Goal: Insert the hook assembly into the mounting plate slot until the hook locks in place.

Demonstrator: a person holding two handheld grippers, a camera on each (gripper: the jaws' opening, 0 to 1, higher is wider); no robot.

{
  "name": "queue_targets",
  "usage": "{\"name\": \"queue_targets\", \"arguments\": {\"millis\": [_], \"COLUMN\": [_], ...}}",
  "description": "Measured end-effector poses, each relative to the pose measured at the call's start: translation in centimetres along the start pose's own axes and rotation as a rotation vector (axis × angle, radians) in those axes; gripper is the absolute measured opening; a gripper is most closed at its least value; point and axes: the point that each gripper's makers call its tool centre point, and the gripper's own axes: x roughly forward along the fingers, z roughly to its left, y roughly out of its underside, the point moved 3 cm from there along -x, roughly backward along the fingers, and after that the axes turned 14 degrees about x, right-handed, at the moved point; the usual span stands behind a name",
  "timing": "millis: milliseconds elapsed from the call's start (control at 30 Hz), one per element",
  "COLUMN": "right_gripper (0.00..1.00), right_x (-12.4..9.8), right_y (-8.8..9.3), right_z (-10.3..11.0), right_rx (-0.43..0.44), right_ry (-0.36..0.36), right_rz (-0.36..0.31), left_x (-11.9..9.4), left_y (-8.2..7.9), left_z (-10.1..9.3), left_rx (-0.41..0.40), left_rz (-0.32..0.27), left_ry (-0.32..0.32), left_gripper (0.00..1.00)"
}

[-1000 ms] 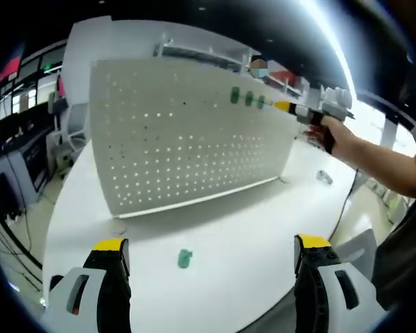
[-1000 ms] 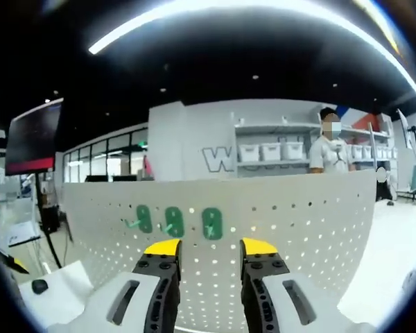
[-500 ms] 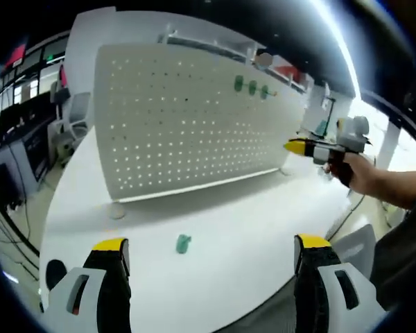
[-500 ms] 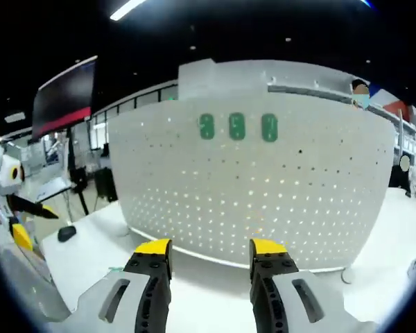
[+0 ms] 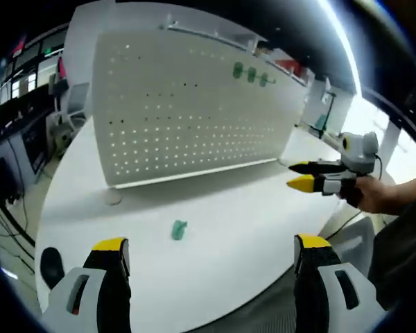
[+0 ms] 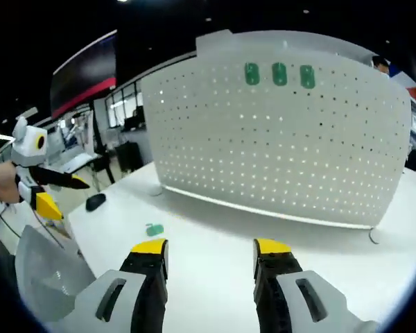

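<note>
In the left gripper view, the left claw (image 5: 209,253) rises from the bottom edge with its yellow-tipped jaws spread wide and nothing between them. Above it, slightly left of centre, a small green hook assembly (image 5: 178,229) lies alone on the white tabletop (image 5: 249,208). The perforated mounting plate (image 5: 187,104) stands upright across the upper half, with three green hooks (image 5: 250,74) fixed in a row near its upper right. At the right edge a hand (image 5: 378,195) holds the right claw (image 5: 299,175), jaws slightly parted and empty. In the right gripper view, that claw (image 6: 211,248) frames bare tabletop, the hook assembly (image 6: 154,229) lying to its upper left, and the mounting plate (image 6: 284,139) spans the upper frame.
</note>
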Motion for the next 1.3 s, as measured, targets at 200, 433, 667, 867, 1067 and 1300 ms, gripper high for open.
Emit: {"name": "queue_targets", "arguments": {"millis": [200,433,667,867,1067,1300], "right_gripper": [0.52,0.54,0.57,0.65,0.57,0.34], "right_x": [-0.2,-0.4,-0.4,0.4,2.1,4.8], "right_y": [2.4,4.0,4.8,4.3,4.1,4.2], "right_z": [1.7,2.4,2.7,4.0,5.6,7.6], "right_rx": [-0.03,-0.064,-0.124,-0.181,-0.29,-0.457], "right_ry": [-0.048,-0.083,-0.099,-0.154,-0.252,-0.39], "right_rz": [0.072,0.143,0.217,0.256,0.283,0.37], "left_x": [0.1,-0.2,-1.0,-1.2,-1.6,-1.6], "left_y": [0.7,1.5,2.3,3.7,4.8,5.1], "left_z": [-0.5,-0.6,-0.3,-0.5,0.1,0.1], "left_rx": [-0.003,-0.02,-0.054,-0.06,-0.012,-0.035], "left_rz": [0.022,0.04,0.025,0.05,0.11,0.105], "left_ry": [0.018,0.027,0.005,0.003,-0.006,-0.005], "left_gripper": [1.0,1.0,1.0,1.0,1.0,1.0]}}
